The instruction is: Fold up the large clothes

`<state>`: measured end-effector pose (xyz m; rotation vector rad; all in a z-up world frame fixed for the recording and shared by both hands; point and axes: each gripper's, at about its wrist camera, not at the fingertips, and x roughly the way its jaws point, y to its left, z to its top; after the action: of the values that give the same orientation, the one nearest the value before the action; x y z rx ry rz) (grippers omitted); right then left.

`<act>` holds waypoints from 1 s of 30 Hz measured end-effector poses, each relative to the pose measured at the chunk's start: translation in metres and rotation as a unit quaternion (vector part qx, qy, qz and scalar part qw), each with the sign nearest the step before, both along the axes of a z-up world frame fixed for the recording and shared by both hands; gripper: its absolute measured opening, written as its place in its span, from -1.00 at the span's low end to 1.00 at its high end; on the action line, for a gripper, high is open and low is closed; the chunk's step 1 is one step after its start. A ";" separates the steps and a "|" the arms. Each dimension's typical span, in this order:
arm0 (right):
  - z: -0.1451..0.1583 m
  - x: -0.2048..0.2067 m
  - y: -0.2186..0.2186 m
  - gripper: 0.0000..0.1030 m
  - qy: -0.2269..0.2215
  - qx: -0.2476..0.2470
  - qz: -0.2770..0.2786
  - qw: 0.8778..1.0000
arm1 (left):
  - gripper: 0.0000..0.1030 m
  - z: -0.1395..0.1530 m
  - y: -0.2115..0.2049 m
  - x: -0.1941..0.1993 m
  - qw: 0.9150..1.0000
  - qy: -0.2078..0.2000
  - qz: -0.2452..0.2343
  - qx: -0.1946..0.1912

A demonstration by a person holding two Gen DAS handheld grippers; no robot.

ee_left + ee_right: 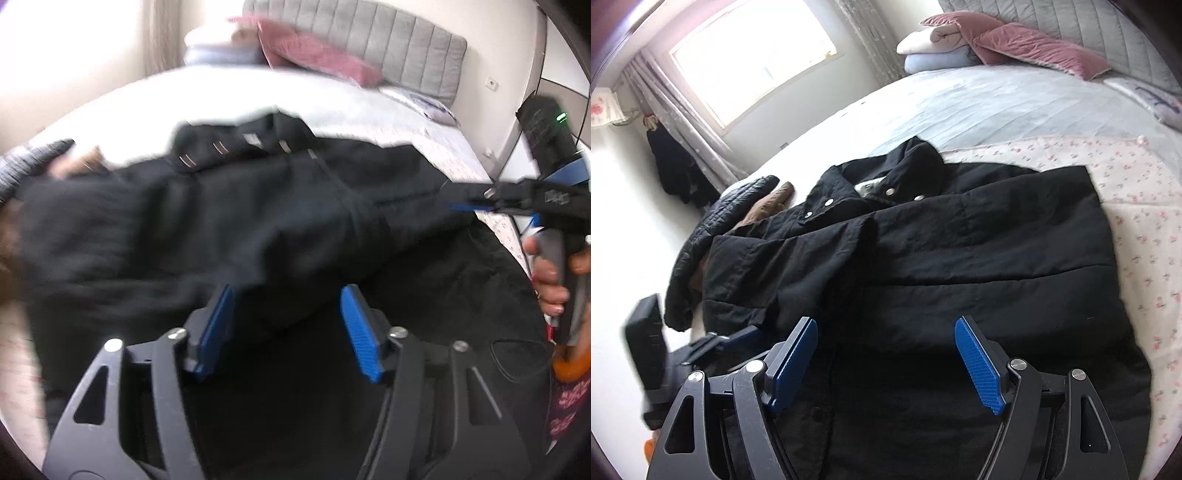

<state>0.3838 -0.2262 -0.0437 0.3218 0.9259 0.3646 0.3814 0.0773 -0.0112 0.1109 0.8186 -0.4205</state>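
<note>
A large black padded jacket (960, 236) with silver snap buttons lies spread on the bed, collar toward the pillows, one sleeve folded across its front. It also fills the left wrist view (236, 229), blurred. My left gripper (286, 317) is open, its blue pads either side of a raised fold of the jacket, not closed on it. My right gripper (886, 354) is open and empty just above the jacket's lower part. The right gripper also shows in the left wrist view (476, 203) at the jacket's right edge; the left gripper shows in the right wrist view (738, 338) at lower left.
The bed has a pale blue cover (997, 99) and a floral sheet (1145, 206). Pink pillows (1034, 44) and folded blankets lie by the grey headboard (388, 40). A second black quilted jacket (701, 236) and a brown garment (772, 206) lie at the left bed edge.
</note>
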 end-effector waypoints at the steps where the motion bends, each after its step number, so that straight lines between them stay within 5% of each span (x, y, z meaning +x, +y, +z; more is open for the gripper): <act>1: -0.003 0.001 0.002 0.52 -0.010 0.026 0.010 1.000 | 0.31 0.009 0.009 -0.006 1.000 -0.017 0.013 0.009; 4: -0.014 0.005 0.011 0.52 -0.013 0.087 0.030 0.996 | 0.32 0.020 0.048 -0.002 0.996 -0.042 0.074 0.021; 8: -0.038 0.011 0.032 0.50 -0.006 0.113 0.057 0.992 | 0.28 0.011 0.116 0.013 0.981 -0.053 0.189 0.007; 10: -0.047 0.013 0.042 0.46 0.002 0.129 0.071 0.989 | -0.11 0.001 0.142 0.014 0.973 -0.054 0.223 -0.023; 12: -0.054 0.015 0.050 0.45 0.002 0.133 0.075 0.988 | -0.30 -0.009 0.161 0.019 0.968 -0.045 0.240 -0.065; 15: -0.061 0.017 0.053 0.41 -0.012 0.137 0.067 0.988 | -0.46 -0.019 0.171 0.022 0.965 -0.044 0.231 -0.120; 16: -0.062 0.016 0.053 0.11 -0.018 0.141 0.066 0.988 | -0.48 -0.023 0.170 0.021 0.966 -0.039 0.224 -0.126; 17: -0.063 0.016 0.053 -0.41 -0.020 0.141 0.067 0.988 | -0.48 -0.028 0.167 0.022 0.968 -0.029 0.214 -0.127; 19: -0.060 0.016 0.052 -0.74 -0.023 0.137 0.070 0.988 | -0.48 -0.033 0.158 0.024 0.974 -0.017 0.198 -0.112; 25: -0.014 -0.004 0.051 -0.85 -0.105 0.048 0.056 0.992 | -0.48 -0.047 0.136 0.026 0.983 0.029 0.176 -0.042; 28: -0.023 0.003 0.049 -0.85 -0.079 -0.019 0.032 0.996 | -0.48 -0.056 0.127 0.028 0.985 0.050 0.166 -0.013; 30: -0.040 0.012 0.046 -0.82 -0.036 -0.020 0.031 0.999 | -0.43 -0.051 0.121 0.027 0.986 0.048 0.160 -0.004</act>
<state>0.3953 -0.1798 -0.0834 0.2424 0.8737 0.4124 0.4085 0.1983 -0.0621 -0.0489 0.9118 -0.1255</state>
